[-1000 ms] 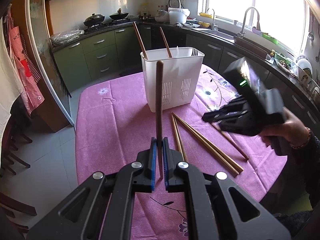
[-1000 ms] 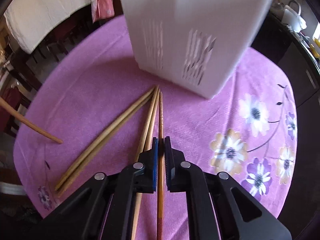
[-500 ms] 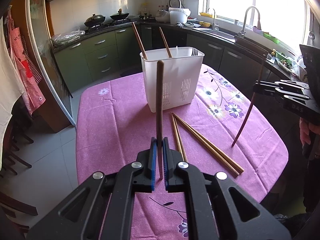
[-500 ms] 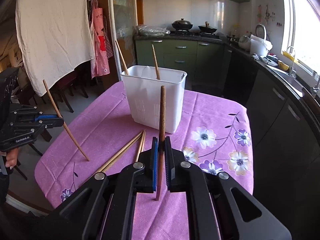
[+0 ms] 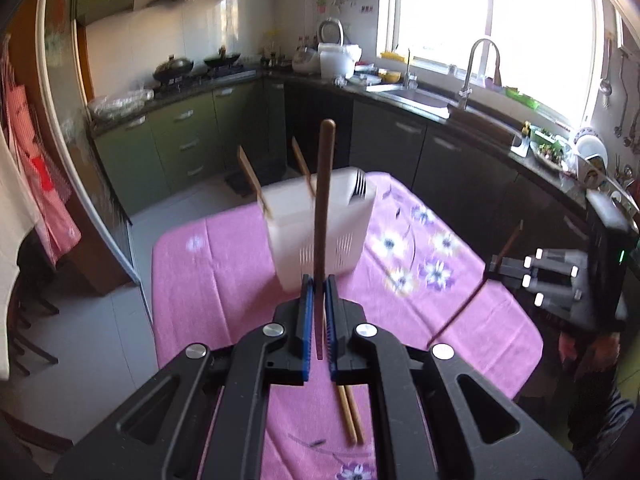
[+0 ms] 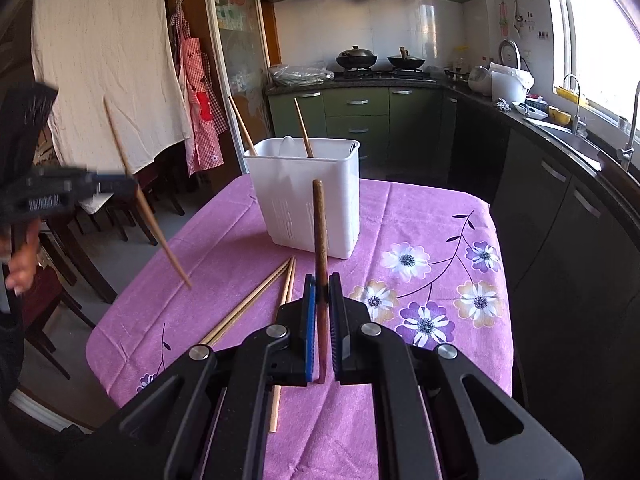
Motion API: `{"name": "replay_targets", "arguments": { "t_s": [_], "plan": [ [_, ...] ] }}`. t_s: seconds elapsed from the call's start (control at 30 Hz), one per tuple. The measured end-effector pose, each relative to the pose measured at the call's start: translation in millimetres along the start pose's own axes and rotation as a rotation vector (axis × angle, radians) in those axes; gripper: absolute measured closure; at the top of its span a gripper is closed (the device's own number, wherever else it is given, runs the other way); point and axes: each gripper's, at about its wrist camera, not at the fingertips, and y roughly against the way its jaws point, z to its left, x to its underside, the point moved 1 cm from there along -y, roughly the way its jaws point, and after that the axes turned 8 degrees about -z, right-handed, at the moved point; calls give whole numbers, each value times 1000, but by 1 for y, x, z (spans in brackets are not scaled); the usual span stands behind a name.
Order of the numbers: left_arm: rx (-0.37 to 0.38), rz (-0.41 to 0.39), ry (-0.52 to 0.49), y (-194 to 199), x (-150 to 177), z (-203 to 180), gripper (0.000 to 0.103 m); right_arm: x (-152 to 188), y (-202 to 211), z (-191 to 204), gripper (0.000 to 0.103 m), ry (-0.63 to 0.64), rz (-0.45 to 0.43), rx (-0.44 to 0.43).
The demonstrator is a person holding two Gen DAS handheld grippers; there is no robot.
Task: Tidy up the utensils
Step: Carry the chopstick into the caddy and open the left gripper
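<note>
Gripping one chopstick each, both tongs are closed tight above the table (image 6: 440,208), which is covered by a pink flowered cloth. The left tongs (image 5: 319,280) pinch a dark brown chopstick (image 5: 323,200) that stands upright between the blue pads, its rounded top reaching above the rim of the white holder (image 5: 320,236) behind it. The right tongs (image 6: 322,280) clamp a reddish-brown chopstick (image 6: 320,240) in the same way, upright, with its lower end showing below the pads. From the right camera the left tongs appear at the left edge, blurred, their chopstick slanting down with its tip off the cloth; a hand (image 6: 22,264) shows below them. From the left camera the right tongs sit at the right edge of the table, their chopstick also slanting down. The holder stands on the far half of the table, and two light wooden chopsticks (image 6: 304,132) lean out of it, along with a fork (image 5: 360,186) at one end and a pale spoon-like shape that is hard to make out. Several loose bamboo chopsticks (image 6: 256,304) lie on the cloth between the holder and the near edge, close together and roughly side by side.
</note>
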Motion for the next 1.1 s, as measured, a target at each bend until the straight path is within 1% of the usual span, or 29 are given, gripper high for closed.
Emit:
{"name": "replay_targets", "arguments": {
  "t_s": [0.13,0.23,0.3,0.4,0.47,0.63,0.73,0.8,0.87,0.93,1.07,1.1],
  "plan": [
    [-28,-117,-6,6,-55,-3,97,3,4,-6,96,-15,-8,-6],
    [-52,-184,-3,0,-86,-4,97,5,7,-8,96,-20,-13,-11],
    [-70,-205,0,-9,-99,-4,97,7,9,-9,96,-26,-16,-17],
    [-106,-203,5,-33,-109,-3,97,8,9,-11,96,-32,-19,-23],
    [-114,-174,15,-53,-108,-2,97,9,9,-11,96,-33,-17,-28],
    [-125,-55,47,-108,-88,6,97,11,10,-12,96,-35,-15,-30],
    [-117,10,59,-131,-74,11,97,11,11,-12,96,-36,-14,-29],
    [-112,34,72,-139,-66,15,96,10,10,-11,96,-35,-13,-27],
    [-102,38,83,-137,-62,16,95,9,8,-11,96,-35,-11,-26],
    [-93,19,98,-127,-59,19,85,5,4,-10,96,-38,-6,-29],
    [-79,-47,106,-90,-53,18,81,-15,0,-9,96,-33,-21,-47],
    [-74,-69,105,-76,-47,18,77,-28,0,-7,96,-26,-42,-56]
  ]
}}
